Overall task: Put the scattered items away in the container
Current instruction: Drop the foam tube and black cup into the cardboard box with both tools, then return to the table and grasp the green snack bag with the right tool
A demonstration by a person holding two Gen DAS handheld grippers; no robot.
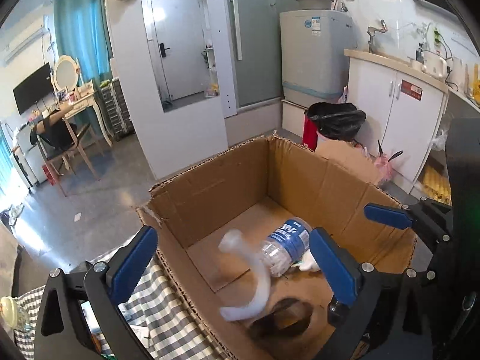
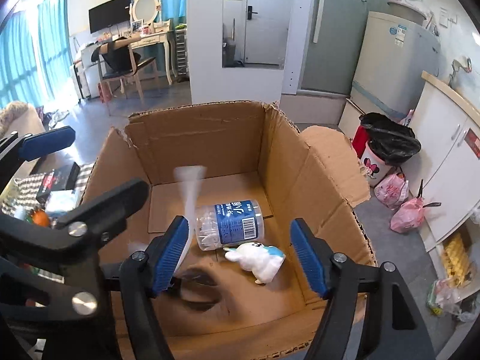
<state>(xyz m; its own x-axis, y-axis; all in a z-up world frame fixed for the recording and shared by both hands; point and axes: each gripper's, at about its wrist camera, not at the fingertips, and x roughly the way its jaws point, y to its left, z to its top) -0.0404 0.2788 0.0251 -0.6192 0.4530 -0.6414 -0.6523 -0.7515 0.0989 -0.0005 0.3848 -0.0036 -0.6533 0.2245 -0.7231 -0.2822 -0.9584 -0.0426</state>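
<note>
An open cardboard box (image 1: 300,174) (image 2: 210,132) sits below both grippers. Inside lie a clear jar with a blue label (image 1: 285,244) (image 2: 229,223) and a white-and-blue bunny figure (image 2: 259,258), partly hidden in the left wrist view (image 1: 307,264). A white curved plastic piece (image 1: 255,273) (image 2: 189,192), motion-blurred, is in mid-air over the box between my left gripper's fingers. My left gripper (image 1: 232,261) is open above the box's near left side. My right gripper (image 2: 240,253) is open and empty over the box. The left gripper shows in the right wrist view (image 2: 75,162).
A checked cloth (image 1: 168,309) beside the box holds small items, including a black box (image 2: 58,178) and an orange object (image 2: 40,217). A bin with a black bag (image 1: 333,120) (image 2: 387,147), pink bags (image 2: 405,207), white cabinets (image 1: 399,114) and a washing machine (image 1: 315,57) stand behind the box.
</note>
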